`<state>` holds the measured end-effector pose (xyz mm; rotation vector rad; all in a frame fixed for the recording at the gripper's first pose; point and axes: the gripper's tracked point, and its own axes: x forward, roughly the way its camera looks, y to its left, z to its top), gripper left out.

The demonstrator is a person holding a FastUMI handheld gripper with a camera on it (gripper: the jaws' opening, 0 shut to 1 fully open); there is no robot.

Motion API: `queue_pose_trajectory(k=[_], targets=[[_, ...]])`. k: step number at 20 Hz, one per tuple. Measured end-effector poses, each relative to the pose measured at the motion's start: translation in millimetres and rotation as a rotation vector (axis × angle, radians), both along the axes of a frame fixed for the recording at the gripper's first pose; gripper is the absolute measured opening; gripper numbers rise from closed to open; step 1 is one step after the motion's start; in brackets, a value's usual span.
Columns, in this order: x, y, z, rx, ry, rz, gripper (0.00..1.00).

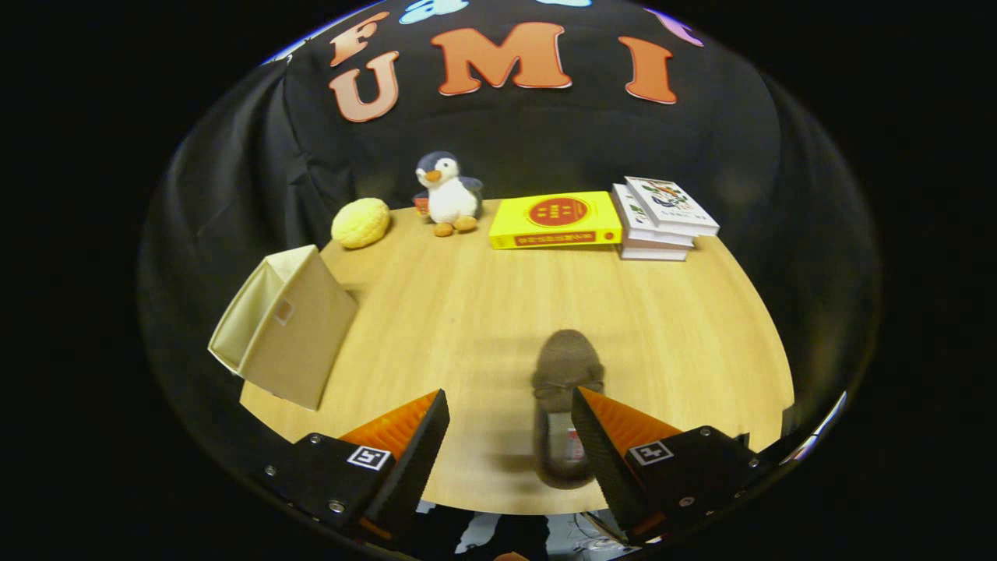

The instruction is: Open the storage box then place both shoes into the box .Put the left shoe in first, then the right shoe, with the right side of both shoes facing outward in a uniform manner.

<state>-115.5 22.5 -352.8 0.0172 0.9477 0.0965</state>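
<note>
- Gripper view: our gripper point(510, 436) hangs over the near edge of the wooden table point(483, 312), fingers spread wide, nothing between them.
- One brown shoe point(565, 405) lies on the table just ahead, toe pointing away from us, heel end tucked partly behind the right finger point(615, 436). It's blurred, so we can't tell left from right shoe.
- Storage box point(284, 327), beige fabric, sits well off to the left of the fingers near the table's left edge. It looks tipped, opening facing left and away; we can't tell whether it's properly opened.
- Far side of the table: yellow round plush point(360, 222), penguin toy point(448, 195), yellow book point(555, 220), stack of white books point(662, 218). All well clear of the work area.
- Risk: shoe is off-centre toward the right finger; closing from here would likely clip or shove it rather than grasp it.
- Risk: shoe identity is unclear, so we could break the left-first order.
- Risk: box sits close to the table edge and looks light; pushing a shoe in could slide it off.
</note>
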Motion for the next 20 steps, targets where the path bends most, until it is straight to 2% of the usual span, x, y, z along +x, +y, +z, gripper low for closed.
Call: queue_pose_trajectory(k=[4, 10, 12, 14, 17, 20], targets=[[-3.6, -39.9, -33.2, -0.045, 0.029, -0.015, 0.95], [-8.3, -60.0, -87.6, -0.071, 0.083, 0.029, 0.92], [-12.2, -65.0, -99.2, -0.101, 0.098, 0.043, 0.84], [-2.9, -62.5, -102.4, -0.094, 0.084, 0.042, 0.71], [13.6, -63.5, -111.0, -0.104, 0.070, 0.022, 0.53], [19.4, -60.4, -117.6, -0.097, 0.072, -0.016, 0.38]])
